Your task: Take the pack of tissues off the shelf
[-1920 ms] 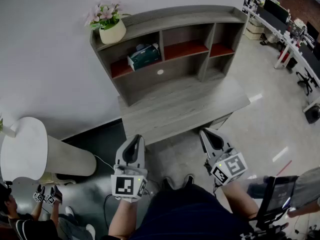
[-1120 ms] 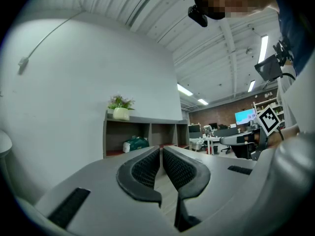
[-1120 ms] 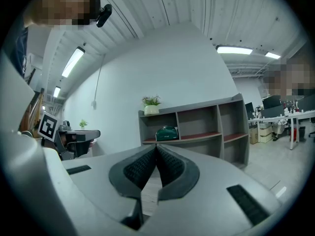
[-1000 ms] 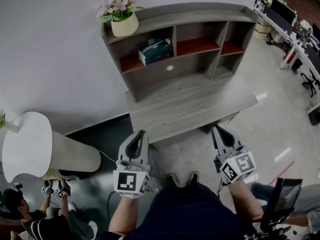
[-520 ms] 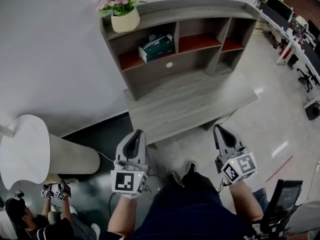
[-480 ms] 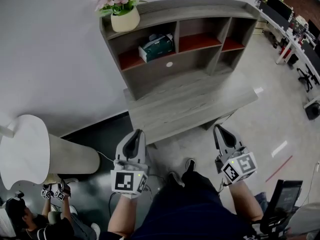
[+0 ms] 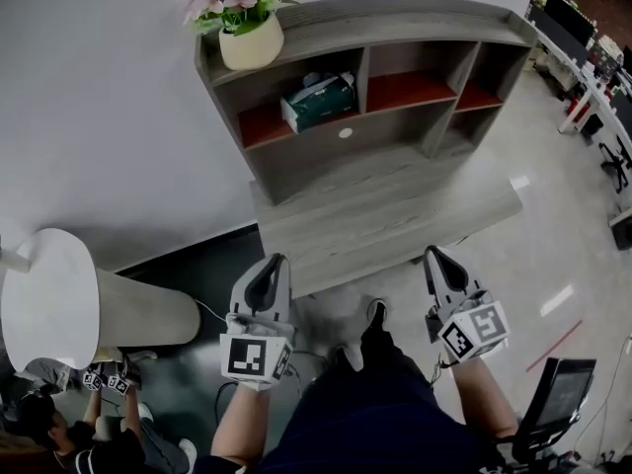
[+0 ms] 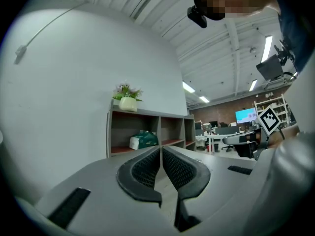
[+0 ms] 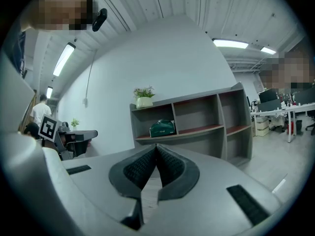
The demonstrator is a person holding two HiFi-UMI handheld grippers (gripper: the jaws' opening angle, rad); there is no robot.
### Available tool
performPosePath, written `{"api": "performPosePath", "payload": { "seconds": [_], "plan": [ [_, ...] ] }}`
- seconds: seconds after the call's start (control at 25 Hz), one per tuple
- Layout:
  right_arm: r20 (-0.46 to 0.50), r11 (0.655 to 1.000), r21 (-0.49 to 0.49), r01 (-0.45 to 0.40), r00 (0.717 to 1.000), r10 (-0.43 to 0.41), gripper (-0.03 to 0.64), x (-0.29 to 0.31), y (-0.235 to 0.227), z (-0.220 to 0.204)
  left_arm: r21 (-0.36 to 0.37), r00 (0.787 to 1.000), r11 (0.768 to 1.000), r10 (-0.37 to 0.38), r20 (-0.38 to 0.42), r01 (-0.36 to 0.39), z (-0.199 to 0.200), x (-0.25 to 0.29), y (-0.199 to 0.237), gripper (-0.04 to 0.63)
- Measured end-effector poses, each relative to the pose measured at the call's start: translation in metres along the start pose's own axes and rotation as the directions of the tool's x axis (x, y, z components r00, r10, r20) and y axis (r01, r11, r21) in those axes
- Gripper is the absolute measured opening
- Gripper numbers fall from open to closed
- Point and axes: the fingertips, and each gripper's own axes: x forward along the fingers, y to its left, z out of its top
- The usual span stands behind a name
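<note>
Counted: one pack of tissues [image 7: 319, 101], one three-compartment shelf [image 7: 395, 13], one flowerpot [image 7: 251, 45], left tool [image 7: 276, 260] and right tool [image 7: 433, 253], both clenched empty. Lies in the left compartment, long axis along the shelf front, white end leftward.

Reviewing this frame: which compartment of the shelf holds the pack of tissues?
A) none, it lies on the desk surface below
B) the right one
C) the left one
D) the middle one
C: the pack of tissues lies in the left compartment of the shelf, just below the flower pot that stands on top.
</note>
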Motion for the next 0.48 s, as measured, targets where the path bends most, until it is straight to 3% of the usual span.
{"api": "performPosePath", "payload": {
  "seconds": [0.48],
  "plan": [
    [-0.009, 0.997, 0.032, -0.076, 0.997, 0.076, 0.005, 0.092, -0.075, 0.012, 0.088, 0.999, 0.996, 0.038, -0.037, -0.035, 0.015, 0.112, 0.024, 0.032]
  ]
}}
